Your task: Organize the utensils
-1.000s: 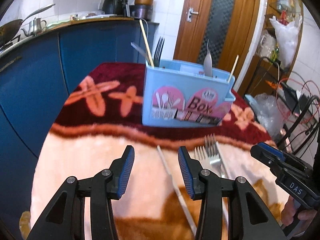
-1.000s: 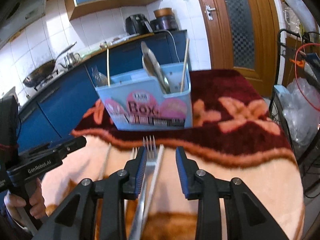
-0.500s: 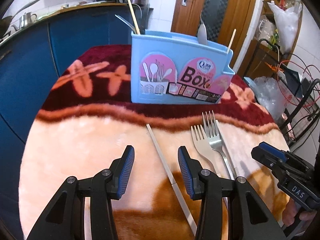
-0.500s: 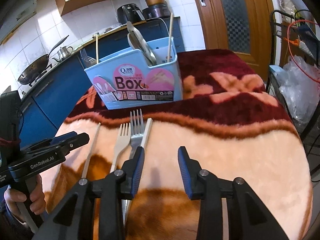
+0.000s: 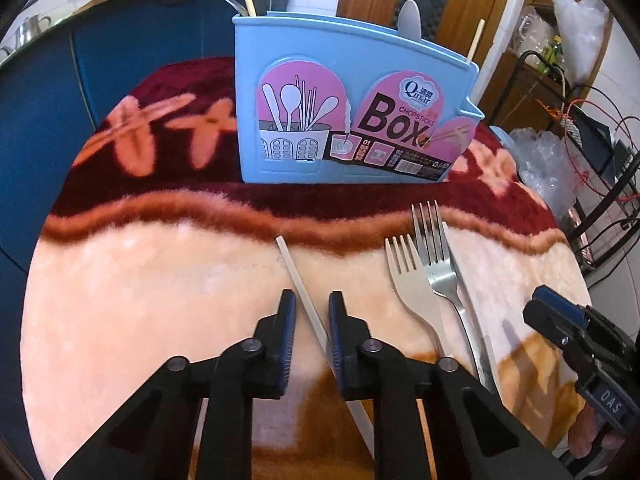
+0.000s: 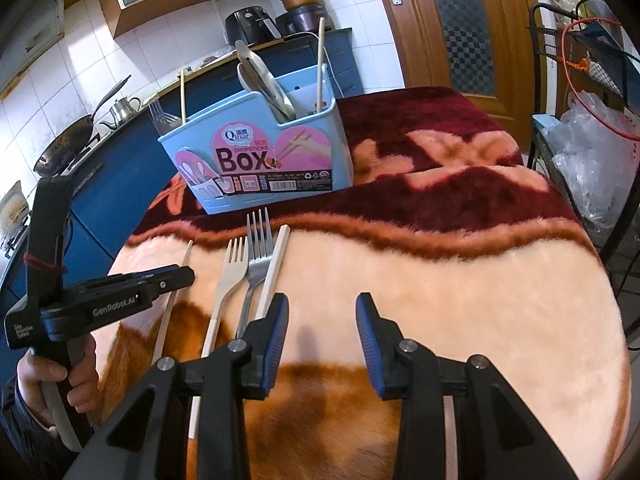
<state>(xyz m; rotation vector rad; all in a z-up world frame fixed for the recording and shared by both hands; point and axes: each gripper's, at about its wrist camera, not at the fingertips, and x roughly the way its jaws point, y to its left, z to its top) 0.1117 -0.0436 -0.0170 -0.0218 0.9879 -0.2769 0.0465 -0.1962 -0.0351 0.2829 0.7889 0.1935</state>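
Now, left wrist view: the left tongs (image 5: 311,322) have dropped lower toward the desk (image 5: 120,300) than a second ago, and their jaws, wide apart then, are closing around the white chopstick (image 5: 298,276). It runs diagonally between the pads; the right pad looks to be touching it, the left pad has a small gap, so no firm pinch yet. It lies flat on the fuzzy blanket. That means the pickup of this chopstick is starting. To its right lie a pale fork (image 5: 416,284) and a metal fork (image 5: 438,256) side by side, with a second chopstick (image 5: 460,276) just beside the metal fork. The blue utensil box (image 5: 352,120) stands upright behind them, already with chopsticks, forks and spoons in it. Right tongs (image 5: 560,320) show at the right edge.

Right wrist view: the right tongs (image 6: 322,322) hover low over bare blanket, jaws partly open, nothing between them. Their left finger sits near the handles of the forks and the second chopstick (image 6: 276,264), not gripping any. The left tongs (image 6: 176,278) are down over the far-left chopstick (image 6: 180,268). Box (image 6: 272,160) is near, behind the cutlery; four pieces are left to sort.
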